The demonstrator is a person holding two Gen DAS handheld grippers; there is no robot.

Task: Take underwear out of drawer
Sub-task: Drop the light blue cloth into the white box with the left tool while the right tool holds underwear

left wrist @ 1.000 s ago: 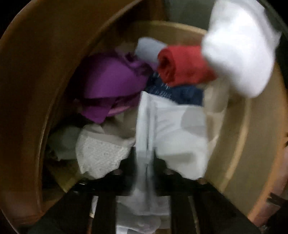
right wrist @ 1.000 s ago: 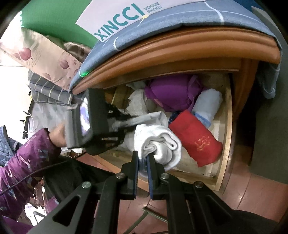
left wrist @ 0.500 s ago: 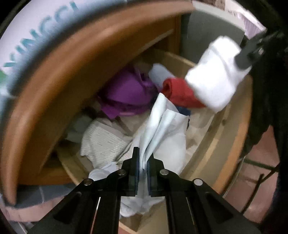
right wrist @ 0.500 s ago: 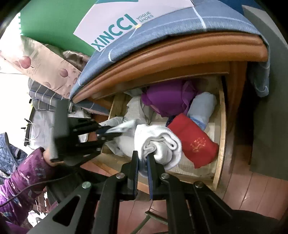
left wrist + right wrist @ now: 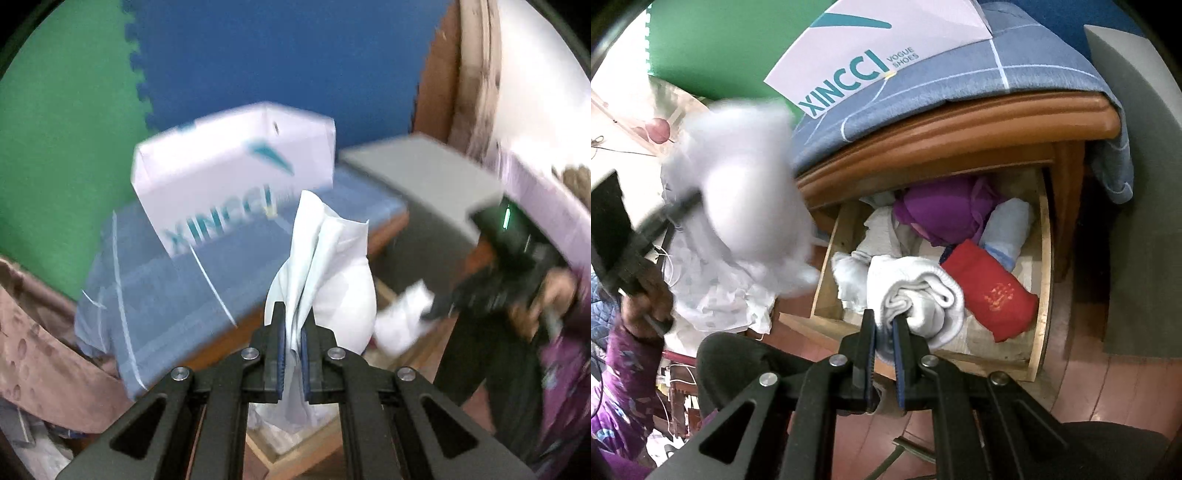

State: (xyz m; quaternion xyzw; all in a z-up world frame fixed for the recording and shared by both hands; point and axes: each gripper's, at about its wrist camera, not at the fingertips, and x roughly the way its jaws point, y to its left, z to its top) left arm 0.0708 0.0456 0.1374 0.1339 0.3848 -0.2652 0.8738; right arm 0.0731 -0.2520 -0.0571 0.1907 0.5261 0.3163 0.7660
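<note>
Two tongs each pinch something white so it can leave the drawer (image 5: 1039, 295): the left tongs (image 5: 291, 343) are clamped on the white underwear (image 5: 325, 273), and the right tongs (image 5: 884, 332) are clamped on a rolled white cloth (image 5: 919, 295) over the drawer's front edge. A second ago the underwear lay low in the drawer; now it hangs high above the front left corner, in front of the shoe box (image 5: 229, 173).

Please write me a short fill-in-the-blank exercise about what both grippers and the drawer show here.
1. The left gripper is shut on a pale ____ cloth garment.
2. The right gripper pinches a rolled ____ knitted bundle.
3. The folded ____ garment with gold print lies in the open wooden drawer.

Missing words: white; white; red
</note>
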